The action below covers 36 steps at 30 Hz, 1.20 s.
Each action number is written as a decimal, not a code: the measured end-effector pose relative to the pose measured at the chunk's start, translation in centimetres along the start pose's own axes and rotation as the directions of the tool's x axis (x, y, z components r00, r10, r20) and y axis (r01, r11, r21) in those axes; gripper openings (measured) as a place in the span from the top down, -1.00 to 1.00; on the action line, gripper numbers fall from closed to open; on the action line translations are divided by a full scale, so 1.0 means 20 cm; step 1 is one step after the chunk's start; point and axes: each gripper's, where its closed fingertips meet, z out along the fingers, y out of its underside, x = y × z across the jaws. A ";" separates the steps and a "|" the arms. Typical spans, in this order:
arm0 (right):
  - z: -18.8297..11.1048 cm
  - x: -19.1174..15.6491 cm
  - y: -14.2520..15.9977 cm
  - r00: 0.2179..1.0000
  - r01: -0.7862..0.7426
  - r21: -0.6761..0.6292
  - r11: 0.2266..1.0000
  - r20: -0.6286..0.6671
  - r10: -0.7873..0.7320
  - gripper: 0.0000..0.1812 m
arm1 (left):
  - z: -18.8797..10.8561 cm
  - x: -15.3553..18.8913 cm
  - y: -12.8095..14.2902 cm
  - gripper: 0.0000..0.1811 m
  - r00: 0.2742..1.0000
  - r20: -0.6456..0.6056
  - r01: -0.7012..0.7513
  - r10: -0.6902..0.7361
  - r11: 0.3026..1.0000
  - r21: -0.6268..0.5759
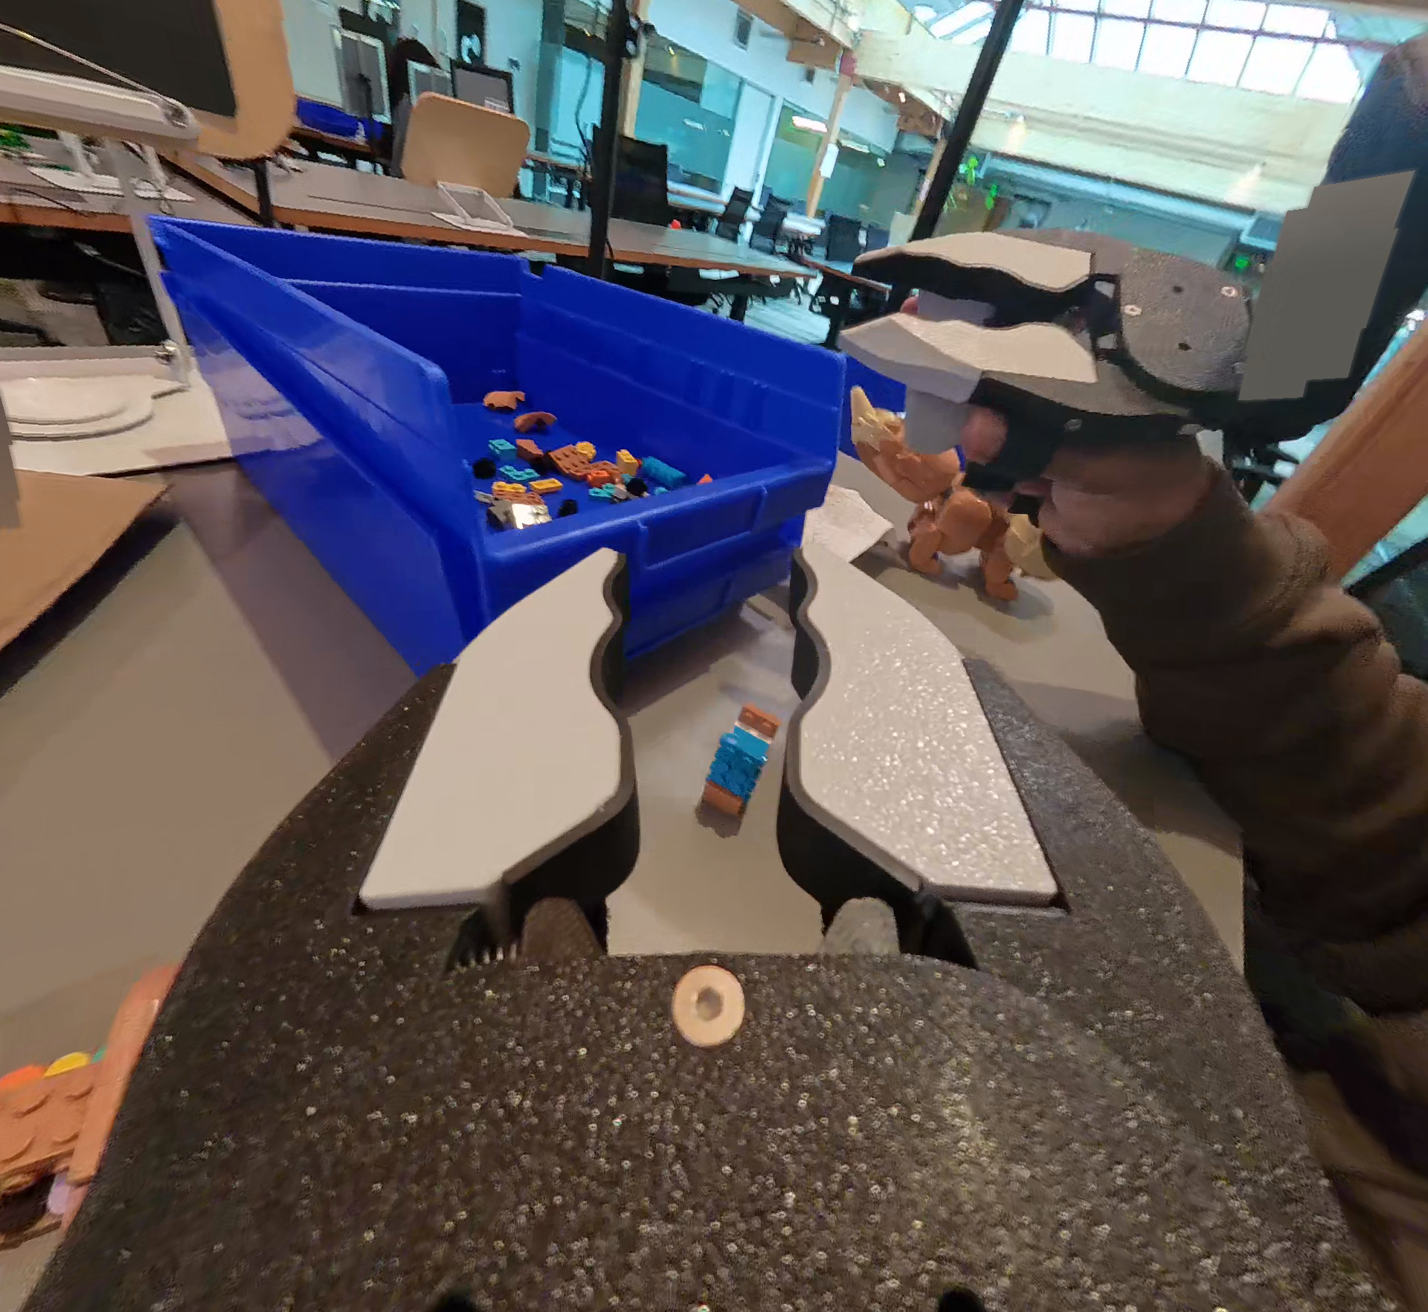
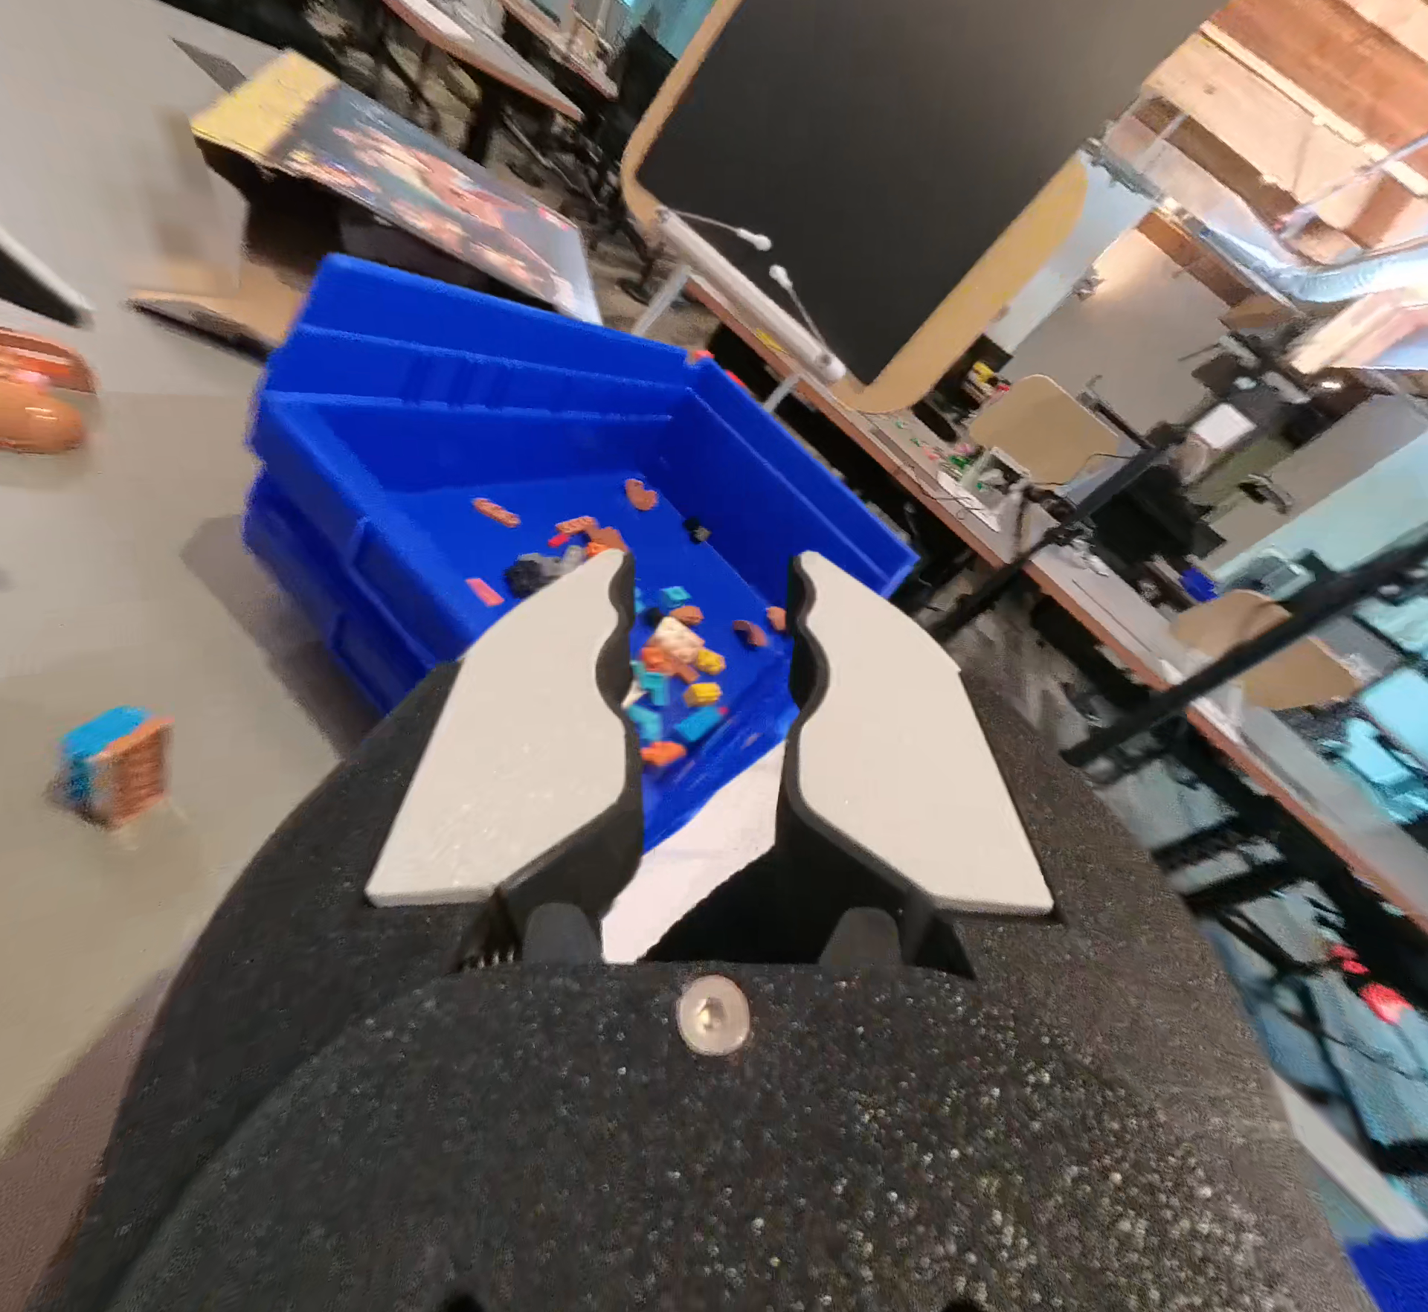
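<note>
**Hovering grippers beside a blue bin of toy bricks**

Left gripper (image 1: 705,564): jaws parted, nothing between them, held low over the grey table (image 1: 193,695). Beneath the gap, lying on the table, is a small brick stack (image 1: 739,767) of blue layers with brown ends; it touches neither finger. Just beyond the fingertips stands the near wall of the blue bin (image 1: 680,525), its floor strewn with loose bricks (image 1: 572,471) in orange, teal, brown and black.

Right gripper (image 2: 707,568): jaws likewise parted and empty, poised above the near edge of the same bin (image 2: 371,579), with the loose bricks (image 2: 680,680) visible through the gap. A white sheet (image 2: 688,865) lies under the finger bases. The stack (image 2: 116,765) sits well to the left on the table.

In the left wrist view, the right gripper (image 1: 881,301) appears at right, held by a gloved hand (image 1: 1082,479). A brown brick animal (image 1: 950,502) stands on the table below and behind it, near the bin's corner.
</note>
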 end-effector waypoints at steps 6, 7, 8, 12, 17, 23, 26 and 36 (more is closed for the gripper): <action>-0.14 -0.51 0.11 0.900 -0.112 0.000 0.994 0.425 0.101 0.67 | 0.06 0.10 0.22 0.56 0.987 -0.107 -0.144 0.121 0.958 -0.249; -0.15 -0.60 0.13 0.864 -0.085 -0.011 0.996 0.498 0.079 0.67 | 0.07 0.13 0.28 0.56 0.980 -0.139 -0.177 0.140 0.936 -0.304; -0.16 -0.66 0.16 0.840 -0.051 -0.017 0.999 0.540 0.052 0.67 | 0.08 0.14 0.34 0.56 0.973 -0.163 -0.210 0.161 0.911 -0.354; -0.16 -0.77 0.16 0.737 -0.073 0.003 0.997 0.674 0.052 0.65 | 0.11 0.11 0.47 0.55 0.945 -0.173 -0.328 0.279 0.821 -0.468; -0.11 -0.81 0.21 0.691 -0.059 -0.014 0.998 0.721 0.051 0.64 | 0.14 0.10 0.53 0.56 0.919 -0.234 -0.395 0.318 0.764 -0.510; -0.07 -0.85 0.27 0.658 -0.061 -0.056 0.997 0.748 0.082 0.65 | 0.19 0.03 0.57 0.58 0.891 -0.265 -0.453 0.368 0.719 -0.527; -0.06 -0.87 0.27 0.642 -0.068 -0.053 0.996 0.762 0.085 0.68 | 0.19 0.03 0.61 0.75 0.887 -0.303 -0.462 0.350 0.708 -0.535; -0.08 -0.86 0.25 0.604 -0.133 -0.061 0.989 0.786 0.130 0.80 | 0.18 0.10 0.62 0.77 0.838 -0.387 -0.540 0.385 0.688 -0.484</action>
